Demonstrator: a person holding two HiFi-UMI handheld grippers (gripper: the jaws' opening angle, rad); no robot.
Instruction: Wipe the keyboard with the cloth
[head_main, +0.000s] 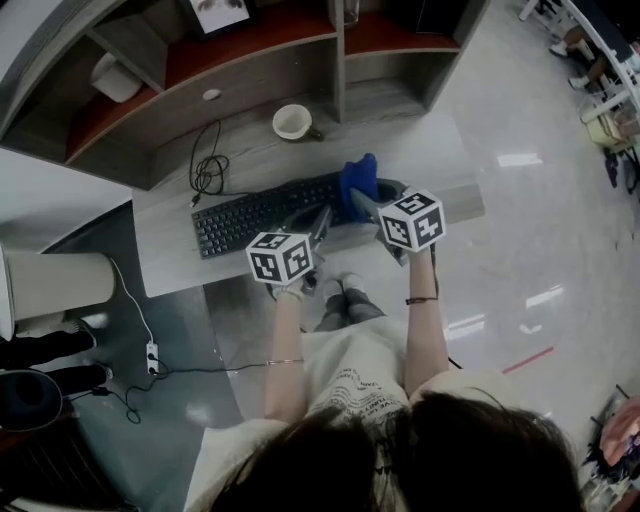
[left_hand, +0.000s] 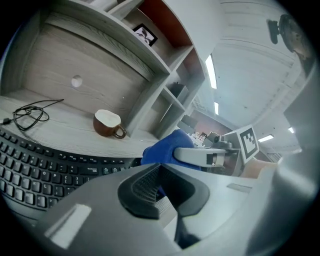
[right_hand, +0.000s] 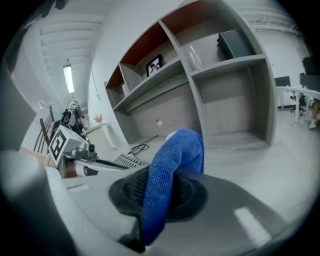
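Right hand-held gripper (right_hand: 160, 196) is clamped on the blue cloth (right_hand: 175, 167): cloth is pinched betw. the two dark pads, w/ its folded top standing up above the jaws and a strip hanging below. In head view the cloth (head_main: 358, 180) sits over the right end of the black keyboard (head_main: 262, 214), the right hand-held gripper (head_main: 363, 204) coming in from the near side. Can't tell whether the cloth touches the keys.

Left hand-held gripper (left_hand: 160, 187) has its jaws together w/ nothing betw. them. It hovers over the keyboard's front edge, just left of the cloth (left_hand: 167, 149), close beside the right one.

Keyboard lies across the grey wood-grain tabletop (head_main: 425, 150), slightly angled, parallel to the front edge. Behind it: a brown mug (head_main: 293, 122) w/ white inside, upright, near the foot of the shelf unit (head_main: 250, 70), and a coiled black cable (head_main: 207, 172) at the keyboard's back-left corner. Mug and cable are both apart from the cloth.
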